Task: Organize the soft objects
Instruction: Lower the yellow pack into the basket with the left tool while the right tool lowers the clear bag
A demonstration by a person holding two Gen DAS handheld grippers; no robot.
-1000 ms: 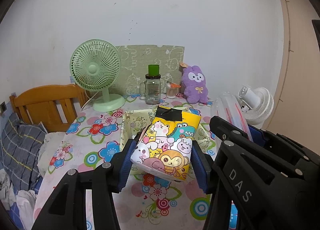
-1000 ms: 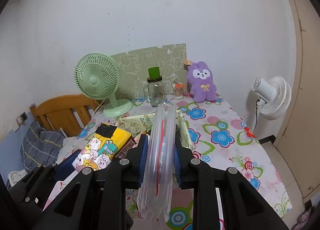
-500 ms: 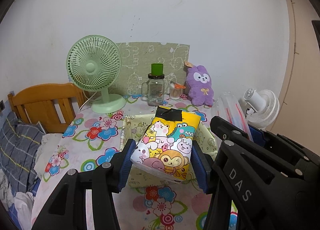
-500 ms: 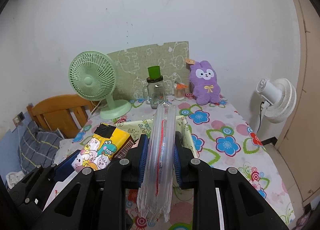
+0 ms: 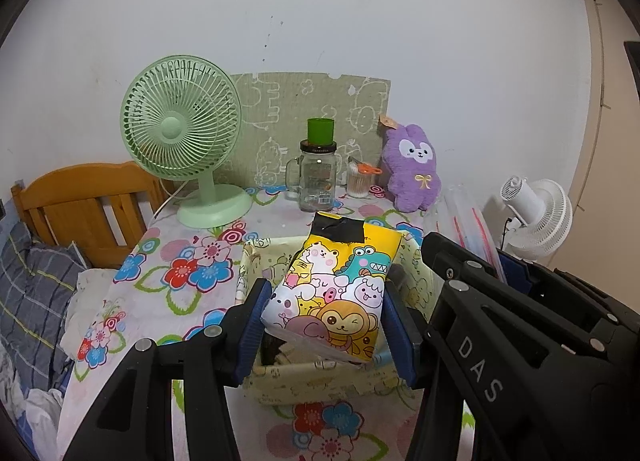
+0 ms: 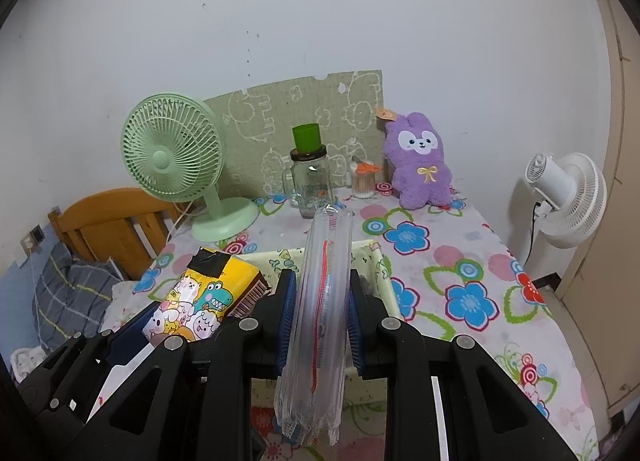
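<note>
Only one bit of readable text here: "DAS"

It's in pale capital letters running along the black arm of the right gripper point(image 5: 496, 261), seen in the left wrist view just to the right of the cartoon-animal pack point(image 5: 336, 297). That pack has only pictures plus a barcode on its side, too small to read. The glass jar point(image 5: 316, 177) behind the pack has a label and some print on its lid rim, both too blurry to make out.

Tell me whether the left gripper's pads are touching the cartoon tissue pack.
Touching. The left wrist view shows both blue pads of the left gripper pressed against the sides of the cartoon tissue pack, holding it above the fabric basket.
</note>
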